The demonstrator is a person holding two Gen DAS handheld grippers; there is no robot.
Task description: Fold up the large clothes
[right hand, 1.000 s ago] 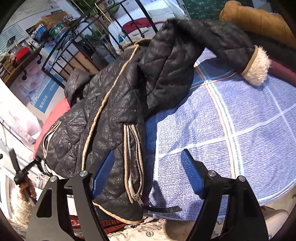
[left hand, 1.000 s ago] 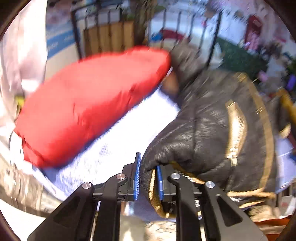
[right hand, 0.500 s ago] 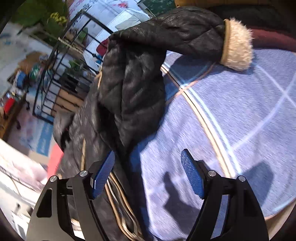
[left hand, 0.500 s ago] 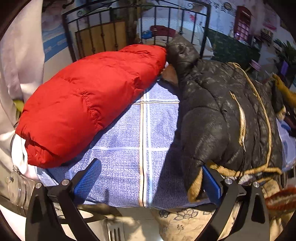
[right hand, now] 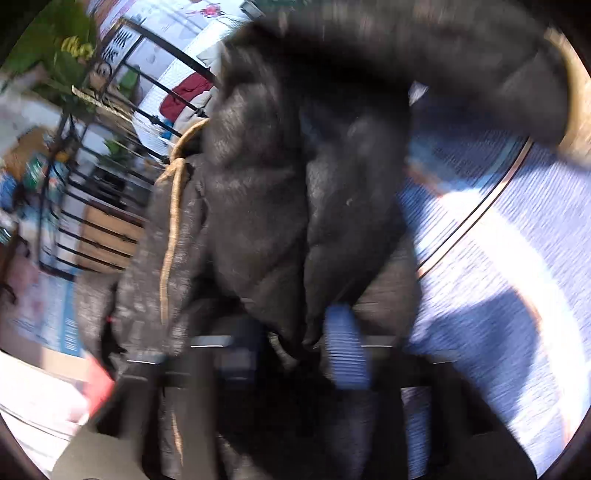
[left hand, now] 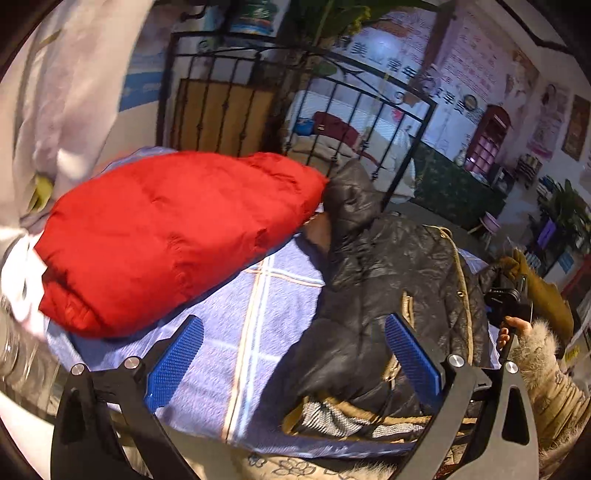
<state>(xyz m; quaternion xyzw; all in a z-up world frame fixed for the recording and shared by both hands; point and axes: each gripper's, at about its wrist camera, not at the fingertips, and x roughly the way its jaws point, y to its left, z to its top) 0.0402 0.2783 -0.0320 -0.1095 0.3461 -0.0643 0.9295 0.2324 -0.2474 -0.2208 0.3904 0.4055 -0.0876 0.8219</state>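
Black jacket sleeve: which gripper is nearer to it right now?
Right. The right gripper has its fingers around a fold of the black jacket sleeve; the left gripper hangs open at the jacket's hem.

Place: a lived-in bedroom that looks to be part of a home or small family shop.
Bed: a mattress under a blue checked bedsheet (left hand: 236, 343), with a black wrought-iron bed frame (left hand: 373, 122) at its far end.
Clothing: a puffy red down jacket (left hand: 166, 236) and a black quilted coat with tan trim (left hand: 391, 295) lie on the sheet.
Walls: pale posters with Chinese lettering (left hand: 443, 81).
Furnishings: a red wooden cabinet (left hand: 487, 136), a leafy potted plant (left hand: 332, 18) and a brown wooden panel (left hand: 218, 114) behind the bars.
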